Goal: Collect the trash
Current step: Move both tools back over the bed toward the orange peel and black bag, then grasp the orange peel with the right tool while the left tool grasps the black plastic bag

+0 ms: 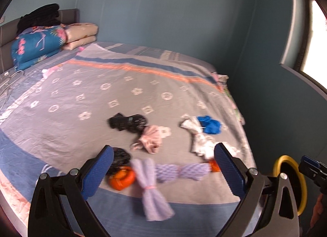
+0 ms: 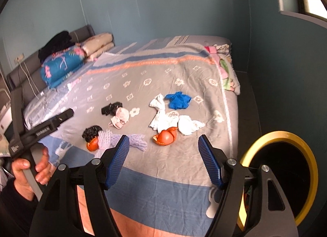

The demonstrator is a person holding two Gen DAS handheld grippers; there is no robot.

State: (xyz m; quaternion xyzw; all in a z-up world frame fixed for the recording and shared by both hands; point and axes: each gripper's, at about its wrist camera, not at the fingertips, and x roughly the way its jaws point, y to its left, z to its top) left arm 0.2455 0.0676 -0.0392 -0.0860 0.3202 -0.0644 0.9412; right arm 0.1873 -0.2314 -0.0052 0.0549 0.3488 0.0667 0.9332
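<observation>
Trash lies on the bed's near half: orange peel [image 1: 122, 177] [image 2: 166, 135], a second orange peel [image 2: 92, 145], purple foam netting [image 1: 151, 183] [image 2: 122, 141], black crumpled bags [image 1: 127, 122] [image 2: 111, 108], a pink wad [image 1: 150, 139] [image 2: 120, 117], white tissues [image 1: 199, 138] [image 2: 175, 122] and a blue glove [image 1: 210, 124] [image 2: 178, 100]. My left gripper [image 1: 163, 171] is open and empty just above the netting and peel. My right gripper [image 2: 163, 161] is open and empty above the bed's near edge. A yellow-rimmed black bin [image 2: 286, 173] [image 1: 292, 183] stands right of the bed.
The bed [image 1: 61, 114] has a grey flowered blanket. Folded quilts and pillows [image 1: 40, 43] [image 2: 63, 63] are stacked at the headboard. Blue walls stand behind and to the right. A window [image 1: 314, 32] is at the right. The left gripper's handle and hand [image 2: 30, 155] show in the right wrist view.
</observation>
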